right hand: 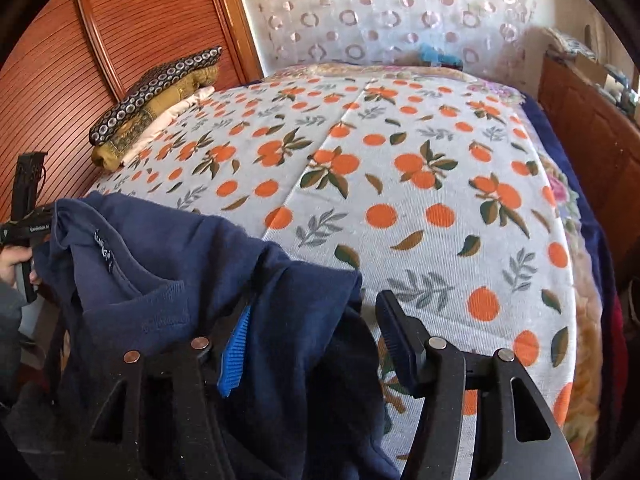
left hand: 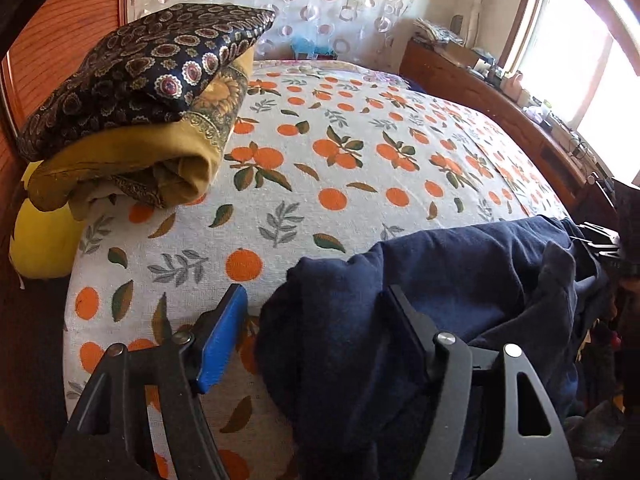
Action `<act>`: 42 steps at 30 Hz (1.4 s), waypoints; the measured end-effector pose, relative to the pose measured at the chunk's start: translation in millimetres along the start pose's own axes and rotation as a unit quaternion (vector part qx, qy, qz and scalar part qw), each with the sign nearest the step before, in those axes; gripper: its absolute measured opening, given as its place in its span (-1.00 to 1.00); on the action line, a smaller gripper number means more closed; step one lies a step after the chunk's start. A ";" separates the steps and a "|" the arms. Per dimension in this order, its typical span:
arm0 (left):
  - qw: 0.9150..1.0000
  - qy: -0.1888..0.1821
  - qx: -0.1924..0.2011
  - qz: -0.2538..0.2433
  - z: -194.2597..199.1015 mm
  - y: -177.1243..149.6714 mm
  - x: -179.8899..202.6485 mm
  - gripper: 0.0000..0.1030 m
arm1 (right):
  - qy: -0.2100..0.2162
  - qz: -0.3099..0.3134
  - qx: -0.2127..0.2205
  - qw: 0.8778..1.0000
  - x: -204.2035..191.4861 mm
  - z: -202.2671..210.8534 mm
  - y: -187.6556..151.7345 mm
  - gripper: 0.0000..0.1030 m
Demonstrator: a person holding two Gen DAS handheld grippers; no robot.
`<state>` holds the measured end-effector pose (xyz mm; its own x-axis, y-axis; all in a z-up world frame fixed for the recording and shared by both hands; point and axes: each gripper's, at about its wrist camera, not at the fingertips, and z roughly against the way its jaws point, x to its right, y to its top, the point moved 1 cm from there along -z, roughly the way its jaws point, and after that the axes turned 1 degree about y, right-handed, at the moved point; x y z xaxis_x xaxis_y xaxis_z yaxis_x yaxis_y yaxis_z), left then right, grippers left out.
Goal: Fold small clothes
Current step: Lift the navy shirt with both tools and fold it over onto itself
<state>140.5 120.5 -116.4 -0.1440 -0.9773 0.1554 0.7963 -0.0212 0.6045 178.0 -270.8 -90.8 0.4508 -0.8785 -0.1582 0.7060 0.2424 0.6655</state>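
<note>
Left gripper [left hand: 316, 320]: fingers spread wide; blue pad on its left finger [left hand: 222, 336] faces bare bedspread, black right finger lies against the navy cloth, which drapes over and past it; pads not pressing together on anything.
Right gripper [right hand: 312, 344]: fingers spread; blue-padded left finger [right hand: 236, 352] is partly buried in navy folds, black right finger [right hand: 400, 336] stands clear over the bedspread.
Navy garment [right hand: 168, 280]: small dark-blue knit top, neckline and printed label uppermost, bunched at the near edge of the bed; hangs across the inner fingers of both grippers and spans the gap between the two tools.
Bedspread [left hand: 360, 184]: white, orange-fruit and leaf print; flat ahead of both sets of fingers.
Folded stack [left hand: 132, 92]: dark medallion-print cloth on mustard cloth, well ahead and to the left of the left fingers, by the wooden panel [right hand: 120, 40].
Hand [right hand: 14, 260]: at the far left of the right wrist view, gripping the other tool's handle.
</note>
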 end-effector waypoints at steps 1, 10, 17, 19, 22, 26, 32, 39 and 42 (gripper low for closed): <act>1.000 -0.002 -0.001 -0.001 0.3 -0.5 1.5 0.37 | 0.001 0.001 0.001 1.000 -0.9 0.3 -0.5 0.20; 0.999 -0.034 0.010 -0.026 23.0 -5.7 29.6 -0.71 | 0.031 0.005 0.022 0.999 -14.0 16.2 -15.4 -0.69; 0.990 -0.062 0.114 -0.052 125.7 6.8 68.0 -0.74 | 0.028 0.023 0.124 0.992 -31.6 112.0 -0.2 -0.71; 0.985 -0.066 0.147 -0.059 156.8 12.3 77.0 -0.74 | 0.019 0.042 0.152 0.987 -41.0 143.7 7.1 -0.72; 0.975 -0.074 0.196 -0.070 200.4 24.2 88.2 -0.74 | 0.004 0.066 0.193 0.979 -53.1 192.5 19.5 -0.72; 0.961 -0.072 0.250 -0.088 248.3 43.1 100.1 -0.74 | -0.014 0.089 0.236 0.967 -61.2 247.2 39.0 -0.72; 0.947 -0.044 0.294 -0.118 267.4 90.9 106.0 -0.74 | -0.052 0.122 0.269 0.954 -64.8 285.4 80.0 -0.72; 0.951 -0.014 0.284 -0.121 213.3 147.9 97.5 -0.74 | -0.075 0.126 0.248 0.957 -53.8 232.0 121.2 -0.72; 0.959 -0.006 0.257 -0.116 164.5 165.5 89.7 -0.74 | -0.073 0.111 0.214 0.968 -44.1 183.0 144.8 -0.72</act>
<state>162.7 64.0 126.1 -0.2908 -0.9565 -0.0228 0.3470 -0.1276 0.9291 160.4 -272.3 146.1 0.4614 -0.8808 0.1064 0.2952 0.2655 0.9178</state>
